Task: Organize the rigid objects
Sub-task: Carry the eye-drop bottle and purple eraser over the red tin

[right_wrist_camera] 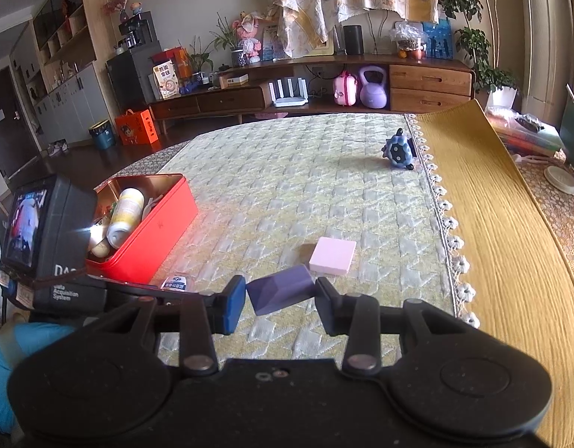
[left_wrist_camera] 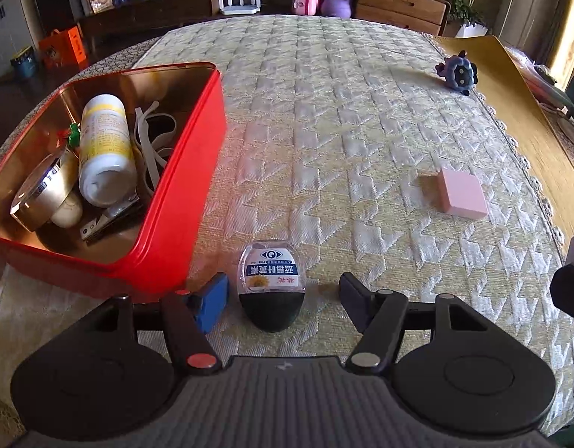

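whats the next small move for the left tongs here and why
Probably close the left tongs on the small labelled container. It sits on the quilted cover between the open pads, neither touching it, with the red tin just beside. The right tongs already grip a purple block.

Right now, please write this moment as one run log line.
left tool: open around egg-shaped case on cloth | right tool: shut on purple block | red tin: partly filled | pink box: on cloth
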`<state>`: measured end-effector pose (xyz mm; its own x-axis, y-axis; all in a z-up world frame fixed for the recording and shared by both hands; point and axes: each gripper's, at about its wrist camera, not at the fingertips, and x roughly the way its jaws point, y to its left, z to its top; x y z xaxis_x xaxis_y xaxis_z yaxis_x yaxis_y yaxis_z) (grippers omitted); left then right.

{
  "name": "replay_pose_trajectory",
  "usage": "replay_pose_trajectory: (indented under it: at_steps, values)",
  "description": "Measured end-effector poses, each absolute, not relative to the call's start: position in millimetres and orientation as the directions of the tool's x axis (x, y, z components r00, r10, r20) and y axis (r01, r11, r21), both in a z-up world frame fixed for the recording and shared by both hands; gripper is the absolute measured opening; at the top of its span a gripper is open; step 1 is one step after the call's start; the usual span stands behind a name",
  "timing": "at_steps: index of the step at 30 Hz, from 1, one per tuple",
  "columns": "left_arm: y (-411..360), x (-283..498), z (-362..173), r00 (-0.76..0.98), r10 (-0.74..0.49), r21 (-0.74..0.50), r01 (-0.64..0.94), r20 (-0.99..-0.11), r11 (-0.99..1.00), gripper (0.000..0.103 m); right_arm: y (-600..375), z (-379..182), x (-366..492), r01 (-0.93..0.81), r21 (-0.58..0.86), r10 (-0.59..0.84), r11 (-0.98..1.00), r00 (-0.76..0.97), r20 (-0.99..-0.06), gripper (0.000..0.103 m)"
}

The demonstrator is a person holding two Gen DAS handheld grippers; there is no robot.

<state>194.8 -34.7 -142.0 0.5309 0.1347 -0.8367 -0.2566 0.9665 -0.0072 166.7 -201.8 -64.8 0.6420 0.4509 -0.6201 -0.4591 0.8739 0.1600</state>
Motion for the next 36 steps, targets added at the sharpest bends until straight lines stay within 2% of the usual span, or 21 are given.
replay_pose_trajectory:
  at_steps: [1, 2, 3, 11, 25, 32, 36]
  values:
    - [-35, 194, -142, 0.537, 0.139, -0.004, -0.257, -0.832, 0.966, 0.059, -202, -66, 167, -0.459, 0.162, 0.452, 0.874, 0.641, -0.62, 0.04]
    - [-36, 194, -141, 0.544, 0.15, 0.005, -0.259, -0.825, 0.966, 0.046, -203, -66, 167, -0.458, 0.165, 0.453, 0.874, 0.641, -0.62, 0.04]
    - [-36, 193, -141, 0.549, 0.161, 0.017, -0.258, -0.82, 0.966, 0.038, -204, -67, 167, -0.457, 0.168, 0.454, 0.874, 0.64, -0.62, 0.04]
    - [-37, 190, -138, 0.547, 0.171, 0.039, -0.244, -0.819, 0.969, 0.038, -205, -68, 168, -0.451, 0.177, 0.455, 0.875, 0.64, -0.619, 0.04]
    - [-8, 165, -84, 0.608, 0.009, -0.087, -0.128, -0.794, 0.988, 0.038, -168, -47, 157, -0.513, 0.134, 0.48, 0.848, 0.634, -0.606, 0.039]
    - [35, 164, -57, 0.637, 0.009, -0.1, -0.135, -0.771, 0.986, 0.038, -128, -34, 154, -0.567, 0.097, 0.506, 0.818, 0.63, -0.59, 0.039]
    - [63, 167, -45, 0.654, 0.05, -0.076, -0.163, -0.755, 0.984, 0.038, -104, -28, 156, -0.6, 0.081, 0.525, 0.796, 0.619, -0.584, 0.04]
